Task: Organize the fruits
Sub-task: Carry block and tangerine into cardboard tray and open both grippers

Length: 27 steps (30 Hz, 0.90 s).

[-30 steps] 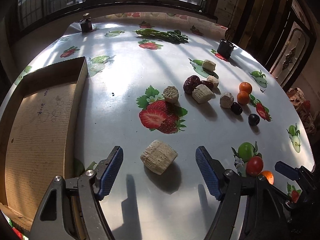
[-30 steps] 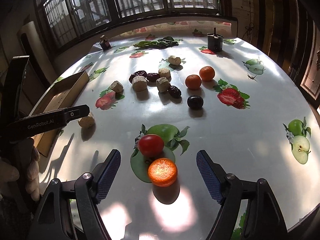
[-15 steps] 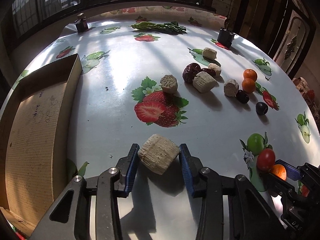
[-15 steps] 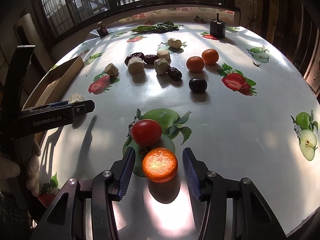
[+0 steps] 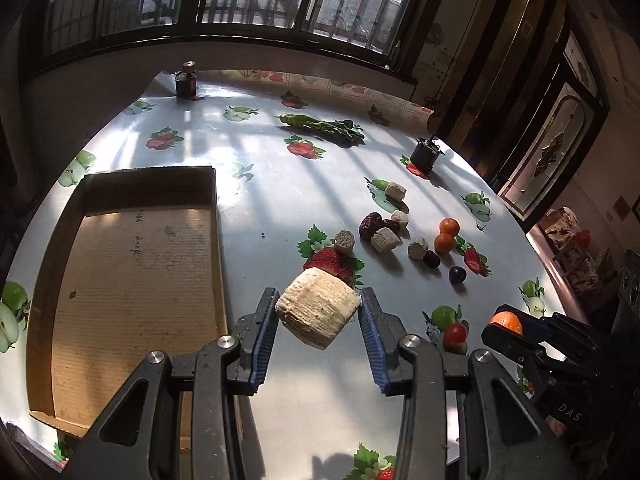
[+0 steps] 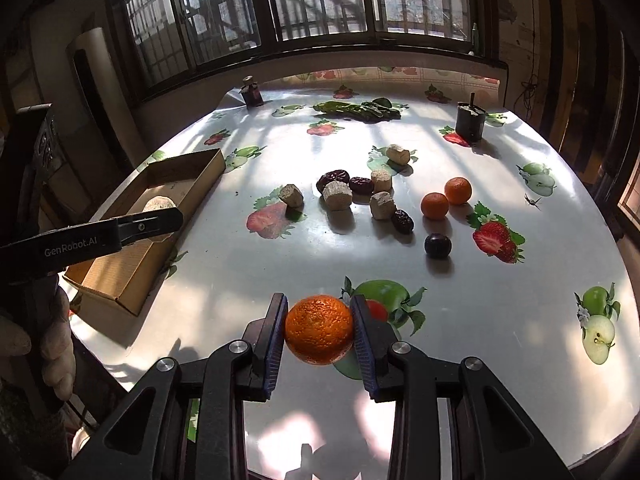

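Note:
My left gripper (image 5: pixel 319 312) is shut on a pale beige ridged chunk (image 5: pixel 318 313) and holds it above the table, just right of the cardboard box (image 5: pixel 120 272). In the right wrist view the chunk (image 6: pixel 159 204) hangs over the box (image 6: pixel 192 184). My right gripper (image 6: pixel 319 330) is shut on an orange (image 6: pixel 319 329), lifted off the table; it also shows in the left wrist view (image 5: pixel 506 322). A red tomato (image 5: pixel 455 334) stays on the table below.
Mid-table lie several beige chunks (image 6: pixel 337 196), dark dates (image 6: pixel 334 178), two oranges (image 6: pixel 434 205) and a dark plum (image 6: pixel 437 245). Green leaves (image 6: pixel 360 108) and two small dark jars (image 6: pixel 470 120) stand at the far edge. The table edge is close on the right.
Both grippers closed on their items and lifted them. The left carried the chunk toward the box; the right raised the orange off the table.

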### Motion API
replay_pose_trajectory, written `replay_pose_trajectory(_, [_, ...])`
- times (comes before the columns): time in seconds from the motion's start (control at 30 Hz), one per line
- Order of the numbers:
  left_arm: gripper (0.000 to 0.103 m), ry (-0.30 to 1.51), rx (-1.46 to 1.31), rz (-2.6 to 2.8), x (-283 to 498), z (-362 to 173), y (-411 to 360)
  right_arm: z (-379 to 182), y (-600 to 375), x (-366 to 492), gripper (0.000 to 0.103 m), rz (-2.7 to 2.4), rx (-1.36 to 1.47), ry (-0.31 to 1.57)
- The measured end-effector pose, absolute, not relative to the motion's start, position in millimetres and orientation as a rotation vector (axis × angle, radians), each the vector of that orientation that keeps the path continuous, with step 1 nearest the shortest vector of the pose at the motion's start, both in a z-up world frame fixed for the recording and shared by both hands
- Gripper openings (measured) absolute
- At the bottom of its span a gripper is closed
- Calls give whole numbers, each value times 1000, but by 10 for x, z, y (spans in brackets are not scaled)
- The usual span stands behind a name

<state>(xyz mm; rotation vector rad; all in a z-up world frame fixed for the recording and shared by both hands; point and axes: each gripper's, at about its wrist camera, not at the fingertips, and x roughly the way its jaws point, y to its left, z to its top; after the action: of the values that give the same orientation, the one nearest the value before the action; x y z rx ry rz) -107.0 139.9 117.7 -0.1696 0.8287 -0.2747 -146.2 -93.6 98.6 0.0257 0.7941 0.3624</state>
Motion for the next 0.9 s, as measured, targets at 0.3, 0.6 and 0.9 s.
replay_pose_trajectory(0.3, [39, 751, -84, -5, -303, 1889, 2485, 1924, 157, -663, 35, 677, 109, 675])
replay_pose_trajectory(0.6, [39, 946, -176, 96, 571, 842, 3120, 1017, 1337, 497, 35, 660, 33, 921])
replay_pose_trajectory(0.9, [39, 1057, -274, 111, 711, 273, 3307, 295, 1698, 835, 35, 612, -20, 1032])
